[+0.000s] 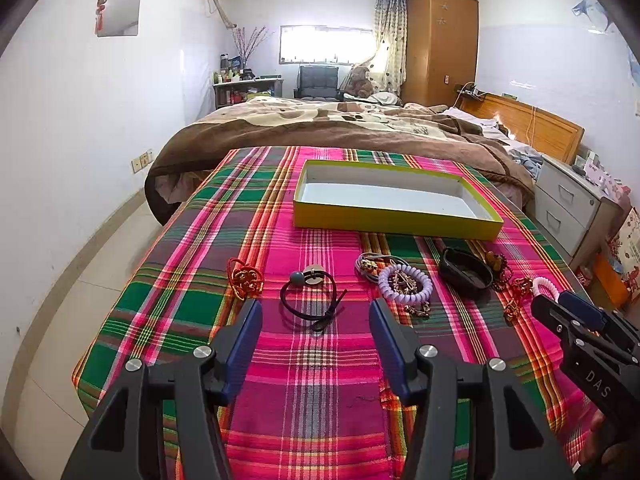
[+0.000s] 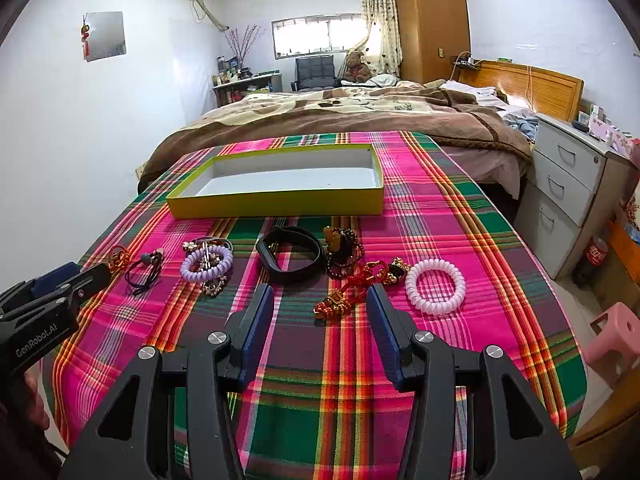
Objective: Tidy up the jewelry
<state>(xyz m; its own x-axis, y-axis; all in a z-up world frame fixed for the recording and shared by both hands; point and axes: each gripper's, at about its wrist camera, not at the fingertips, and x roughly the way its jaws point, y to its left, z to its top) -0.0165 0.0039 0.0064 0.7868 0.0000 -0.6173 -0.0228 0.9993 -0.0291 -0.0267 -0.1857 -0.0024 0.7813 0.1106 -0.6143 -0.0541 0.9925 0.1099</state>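
Both tools, left tool [image 1: 316, 314] and right tool [image 2: 320, 300], gape empty over the desk [image 2: 460, 216]; nothing blocks the one yellow box [image 2: 276, 202] beyond two coil bracelets, purple bracelet [image 2: 206, 266] and white bracelet [image 2: 435, 286].

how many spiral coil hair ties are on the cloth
2. The purple coil tie lies left of the black band, over a small metal piece. The white coil tie lies at the row's right end. None appear hidden.

Left gripper [image 1: 316, 312] and right gripper [image 2: 320, 300] look identical: black plastic frames with triangular cutouts, blue ribbed pads [image 1: 244, 344] inside each finger, round silver screws [image 1: 202, 351] at pivots. White "DAS" lettering on right unit's side, "GenRobot.AI" on left unit's side.
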